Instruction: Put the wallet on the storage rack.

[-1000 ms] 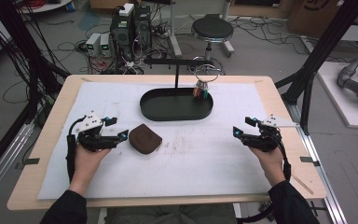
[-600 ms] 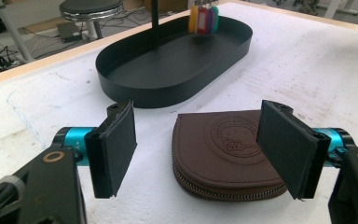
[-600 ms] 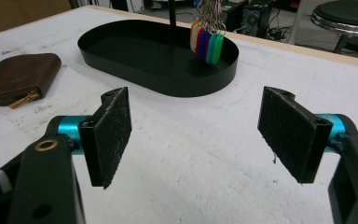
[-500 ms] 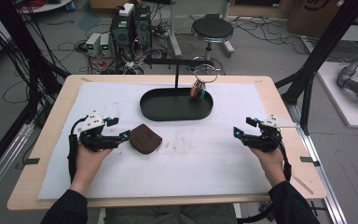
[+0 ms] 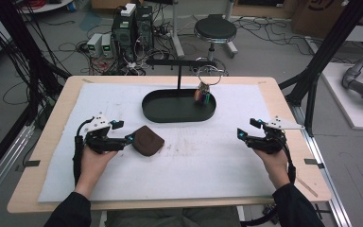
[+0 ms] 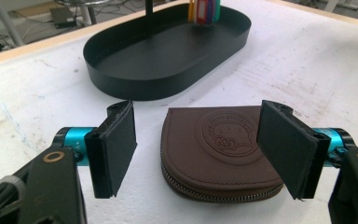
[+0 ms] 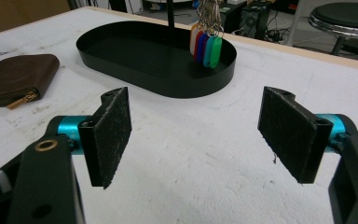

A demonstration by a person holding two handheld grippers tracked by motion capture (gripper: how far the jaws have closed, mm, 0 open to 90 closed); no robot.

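Note:
A brown leather zip pouch (image 5: 146,140) lies flat on the white mat, left of centre. My left gripper (image 5: 124,132) is open at the pouch's left edge. In the left gripper view the pouch (image 6: 223,149) lies between the two spread jaws, with the right jaw over its edge; I cannot tell whether they touch. My right gripper (image 5: 247,128) is open over bare mat on the right, holding nothing. A black oval tray (image 5: 151,113) sits at the back centre. A bunch of keys with coloured tags (image 5: 203,94) hangs from the tray's stand over its right end.
The white mat (image 5: 208,161) covers most of the wooden table. A black post and crossbar (image 5: 178,71) rise from the tray. From the right gripper view the pouch (image 7: 21,77) lies far left and the tray (image 7: 186,84) straight ahead. Computers, cables and a stool stand on the floor behind.
My left gripper has edged slightly right, closer to the pouch. The right gripper has stayed where it was.

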